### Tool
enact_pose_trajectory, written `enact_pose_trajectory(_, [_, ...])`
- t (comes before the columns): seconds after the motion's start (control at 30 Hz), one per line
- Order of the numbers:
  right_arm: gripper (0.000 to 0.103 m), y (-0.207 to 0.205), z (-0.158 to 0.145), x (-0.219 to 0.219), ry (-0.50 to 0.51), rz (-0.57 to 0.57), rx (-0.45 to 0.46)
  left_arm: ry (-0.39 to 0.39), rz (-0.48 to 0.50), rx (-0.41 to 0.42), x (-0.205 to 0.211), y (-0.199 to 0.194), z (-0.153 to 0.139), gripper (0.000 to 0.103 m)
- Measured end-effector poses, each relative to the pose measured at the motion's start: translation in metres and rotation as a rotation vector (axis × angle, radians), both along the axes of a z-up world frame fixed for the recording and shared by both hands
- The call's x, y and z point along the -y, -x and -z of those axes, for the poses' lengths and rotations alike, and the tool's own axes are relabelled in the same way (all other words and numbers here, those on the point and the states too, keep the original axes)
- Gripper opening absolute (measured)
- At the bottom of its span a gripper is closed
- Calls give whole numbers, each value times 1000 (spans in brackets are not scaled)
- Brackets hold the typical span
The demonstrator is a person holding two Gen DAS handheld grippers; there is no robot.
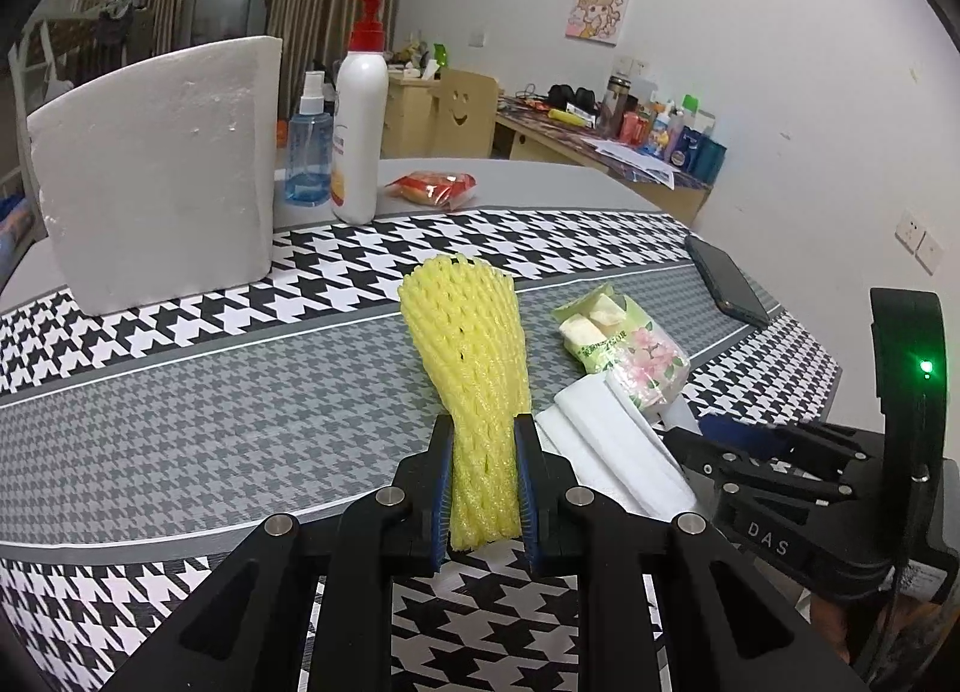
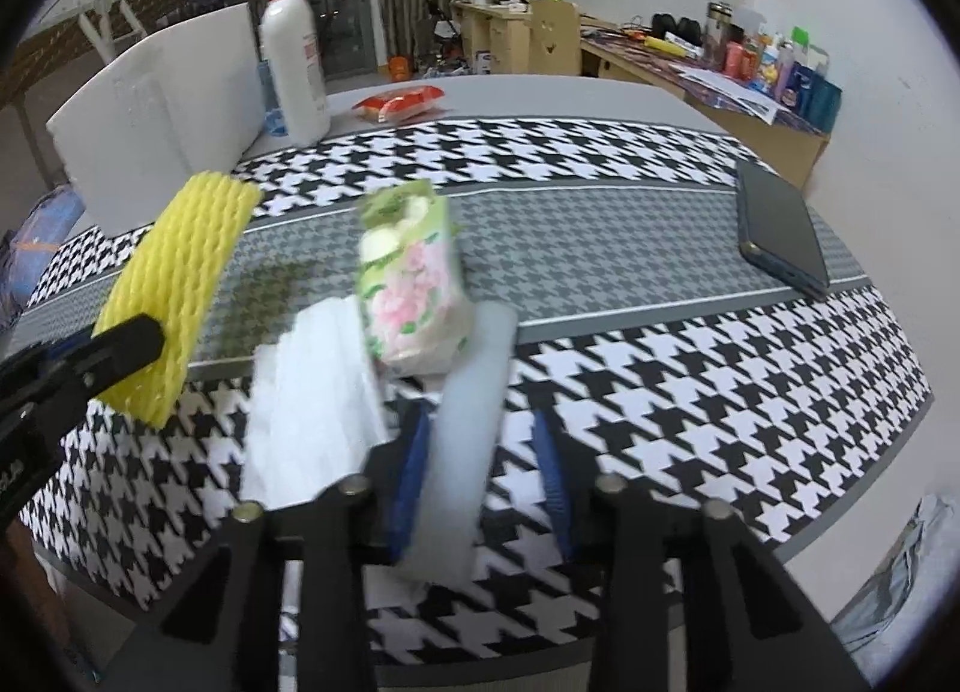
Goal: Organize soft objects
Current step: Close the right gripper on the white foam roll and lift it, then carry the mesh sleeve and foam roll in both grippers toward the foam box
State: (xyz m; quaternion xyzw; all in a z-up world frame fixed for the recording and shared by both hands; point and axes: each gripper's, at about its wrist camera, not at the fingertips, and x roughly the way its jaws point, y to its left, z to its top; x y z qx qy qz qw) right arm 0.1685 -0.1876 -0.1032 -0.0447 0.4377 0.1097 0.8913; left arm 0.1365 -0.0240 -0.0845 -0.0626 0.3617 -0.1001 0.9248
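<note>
Behind foam block, spray bottle

Black left tool, blue pads, silver screws, white "DAS" lettering, green light

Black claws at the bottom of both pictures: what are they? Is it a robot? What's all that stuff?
It is not a robot. A person holds a two-finger grabber in each hand, and each grabber carries a small camera looking along its fingers. One picture comes from the left hand, the other from the right.

The left gripper squeezes a yellow foam net. The right gripper has a white foam strip between its open fingers, not yet pinched.

On the checked tablecloth lie a flowery tissue pack, white foam sheets and a phone. Farther back stand a big foam block, a pump bottle, a blue spray bottle and a red snack packet.
</note>
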Motion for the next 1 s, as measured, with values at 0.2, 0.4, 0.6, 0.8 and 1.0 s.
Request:
enact_pose_trajectory(0.2, [23,0,-1,1,-23,3,-5,6,-4,3,-3,3,0,20])
enact_pose_trajectory(0.4, [19,2,-6,8,-45,-5,19,3,-12,13,-4,5,-3,20])
enact_pose_trajectory(0.6, [19,4,-17,22,-54,27,49,-5,-19,37,-5,10,-10,20])
enact_pose_trajectory(0.8, [19,5,-29,29,-83,31,86,-10,-29,53,-6,16,-17,20])
enact_pose_trajectory(1.0, [19,11,-41,28,-83,12,131,-18,-38,69,-6,20,-22,20])
